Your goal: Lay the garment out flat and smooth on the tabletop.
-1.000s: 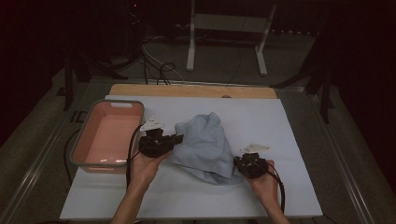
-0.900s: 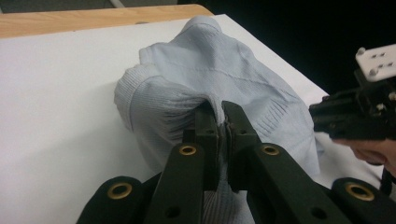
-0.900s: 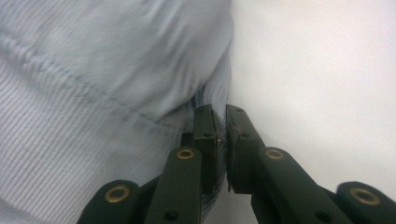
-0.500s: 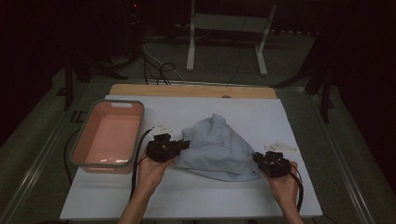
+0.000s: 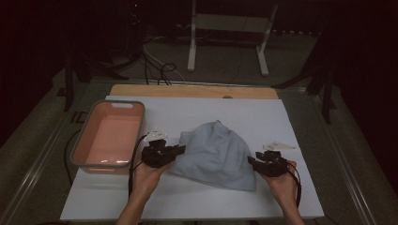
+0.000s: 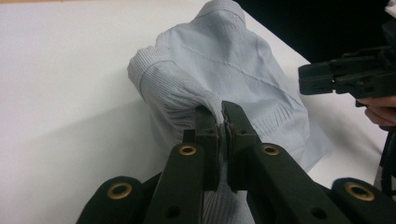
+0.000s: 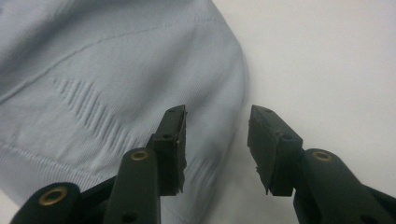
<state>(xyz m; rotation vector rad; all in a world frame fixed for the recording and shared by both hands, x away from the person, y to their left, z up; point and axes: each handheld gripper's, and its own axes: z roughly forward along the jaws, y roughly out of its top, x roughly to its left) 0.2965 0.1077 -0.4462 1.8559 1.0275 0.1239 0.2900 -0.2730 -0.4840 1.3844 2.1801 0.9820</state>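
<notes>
Ahead of the right gripper (image 5: 257,160) the pale blue knit garment (image 5: 216,152) lies heaped, its edge just past the parted jaws; to that gripper's outer side and behind it the white counter (image 5: 300,197) is bare. Beyond the left gripper (image 5: 174,150) (clamped on the cloth) the pink tub (image 5: 109,132) walls off its outer side, close by.

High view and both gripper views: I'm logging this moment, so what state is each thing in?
Light blue knit garment: lying bunched on the white table top, one ribbed edge pinched.
Left gripper: shut on the garment's ribbed edge.
Right gripper: open, jaws have just been opening, nothing pressed between its fingers, garment edge beneath.
Pink tub: upright, empty, left of the garment.
</notes>
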